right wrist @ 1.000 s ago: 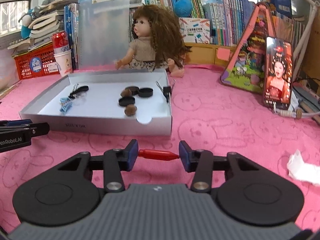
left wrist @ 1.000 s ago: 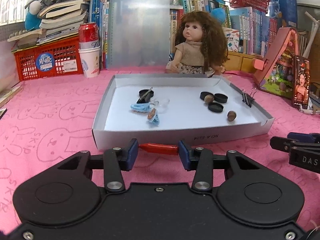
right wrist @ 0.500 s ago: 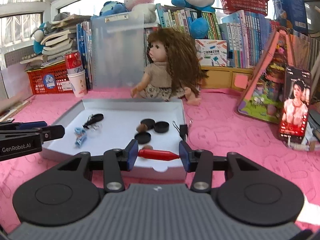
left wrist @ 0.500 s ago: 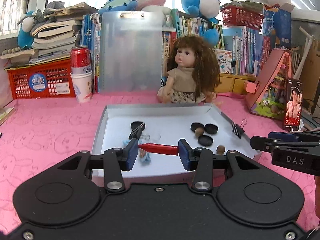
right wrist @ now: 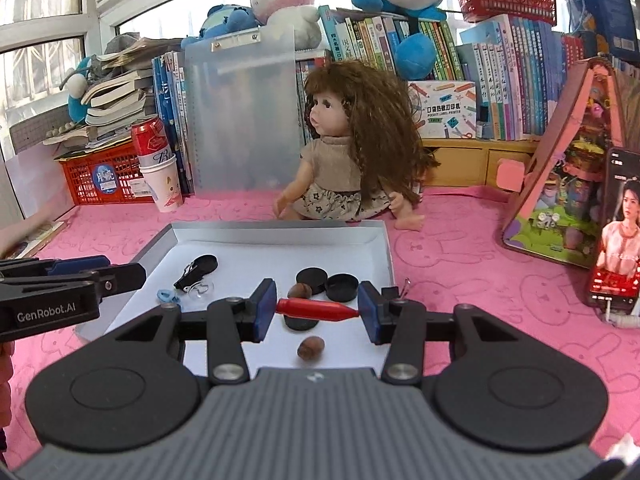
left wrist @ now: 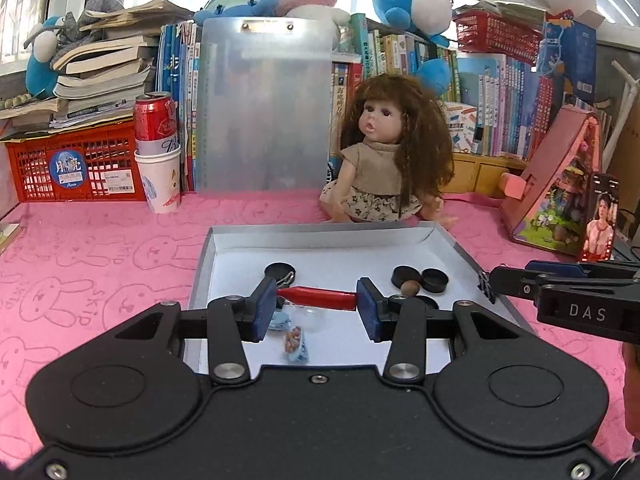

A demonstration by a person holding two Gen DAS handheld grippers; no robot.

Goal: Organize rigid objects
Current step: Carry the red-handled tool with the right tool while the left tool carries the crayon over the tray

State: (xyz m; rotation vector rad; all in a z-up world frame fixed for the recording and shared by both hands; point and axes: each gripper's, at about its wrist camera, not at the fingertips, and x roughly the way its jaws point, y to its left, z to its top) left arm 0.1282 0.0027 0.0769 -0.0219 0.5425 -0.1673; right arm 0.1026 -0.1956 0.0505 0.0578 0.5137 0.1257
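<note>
My left gripper [left wrist: 316,299] is shut on a red pointed plastic piece [left wrist: 320,297] held crosswise between its blue pads, above the near part of a shallow white box [left wrist: 320,236]. My right gripper [right wrist: 317,311] is shut on a second red piece [right wrist: 312,308] over the same box [right wrist: 280,233]. Inside the box lie black caps [left wrist: 406,275] [right wrist: 342,286], brown nuts [left wrist: 411,289] [right wrist: 310,348], a blue wrapped sweet [left wrist: 297,345] and a black clip [right wrist: 196,270]. A binder clip [left wrist: 485,284] sits on the box's right rim.
The box rests on a pink bunny-print cloth [left wrist: 100,264]. Behind it sit a doll [left wrist: 384,160], a clear clipboard [left wrist: 266,108], a red can in a paper cup [left wrist: 156,152] and a red basket [left wrist: 72,164]. A pink toy house [left wrist: 560,184] and a phone [right wrist: 618,236] stand at the right.
Both grippers have risen and moved forward from in front of the box to above its near part. Each still holds its red piece. The things in the box have not moved.
</note>
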